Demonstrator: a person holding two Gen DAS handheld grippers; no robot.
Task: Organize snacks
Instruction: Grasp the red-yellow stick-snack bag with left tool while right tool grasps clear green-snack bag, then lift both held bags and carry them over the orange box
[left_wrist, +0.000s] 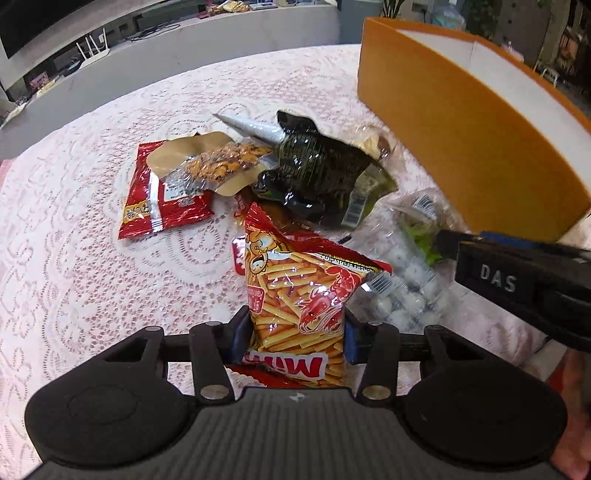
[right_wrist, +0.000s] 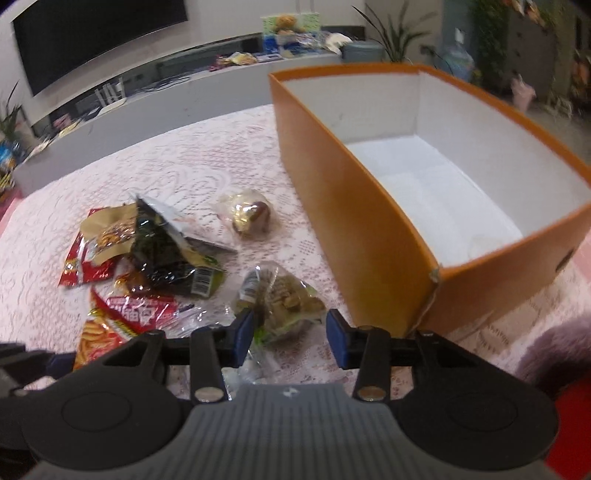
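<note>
My left gripper (left_wrist: 297, 336) is shut on the lower end of an orange-red shrimp-stick bag (left_wrist: 299, 295), with a blue pad pressing each side. My right gripper (right_wrist: 291, 338) stands open over a clear bag of green and brown snacks (right_wrist: 284, 302). Its left pad touches the bag and its right pad stands clear of it. In the left wrist view the right gripper (left_wrist: 450, 242) reaches in from the right. The orange box (right_wrist: 369, 221) with a white inside stands open just right of the bags. It also shows in the left wrist view, orange box (left_wrist: 461, 140).
On the pink lace cloth (left_wrist: 92, 277) lie a red packet (left_wrist: 162, 199), a kraft nut pouch (left_wrist: 218, 162), a dark green packet (left_wrist: 317, 166) and a clear bag of white balls (left_wrist: 399, 295). A round wrapped sweet (right_wrist: 249, 216) lies near the box. A grey ledge (right_wrist: 166, 107) runs behind.
</note>
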